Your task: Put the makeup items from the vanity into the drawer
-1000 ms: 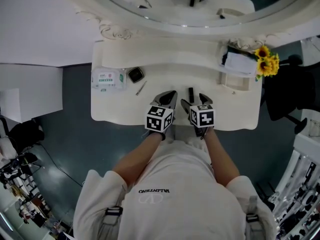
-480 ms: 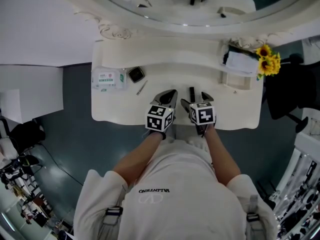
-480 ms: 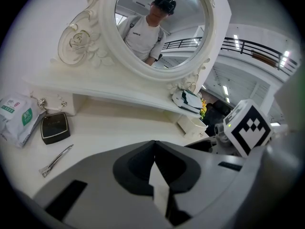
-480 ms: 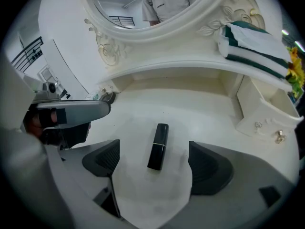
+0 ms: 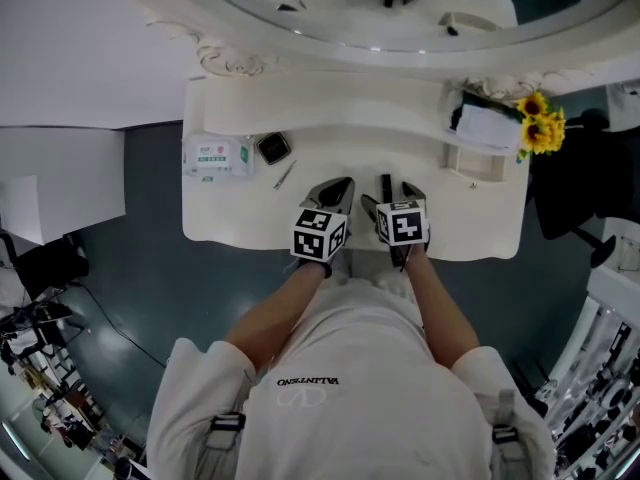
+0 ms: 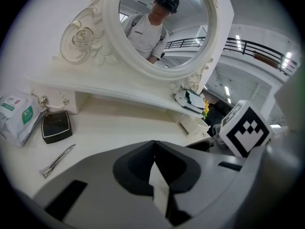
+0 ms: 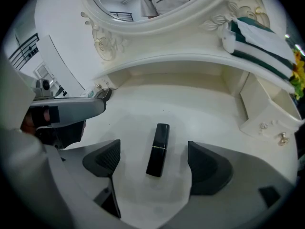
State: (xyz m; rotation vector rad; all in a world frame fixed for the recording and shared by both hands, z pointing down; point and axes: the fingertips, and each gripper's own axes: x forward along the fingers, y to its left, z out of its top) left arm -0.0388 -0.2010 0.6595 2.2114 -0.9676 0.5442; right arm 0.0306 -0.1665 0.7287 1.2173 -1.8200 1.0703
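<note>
A black lipstick (image 7: 158,149) lies flat on the white vanity top (image 5: 230,218), pointing toward the mirror. My right gripper (image 7: 155,162) is open, its jaws standing on either side of the lipstick without touching it. From the head view the lipstick (image 5: 384,187) pokes out ahead of the right gripper (image 5: 390,201). My left gripper (image 5: 337,192) rests just left of it, shut with nothing in it (image 6: 153,144). Further left lie a black compact (image 5: 271,149) and a thin metal stick (image 5: 283,176).
A packet of wipes (image 5: 215,156) sits at the vanity's left end. At the right end are a small white drawer box (image 5: 480,163), folded cloth on the shelf above it and sunflowers (image 5: 535,123). An oval mirror (image 5: 370,8) backs the table.
The right gripper's marker cube has shifted slightly, with the lipstick still lying between its jaws. The left gripper has not moved.
</note>
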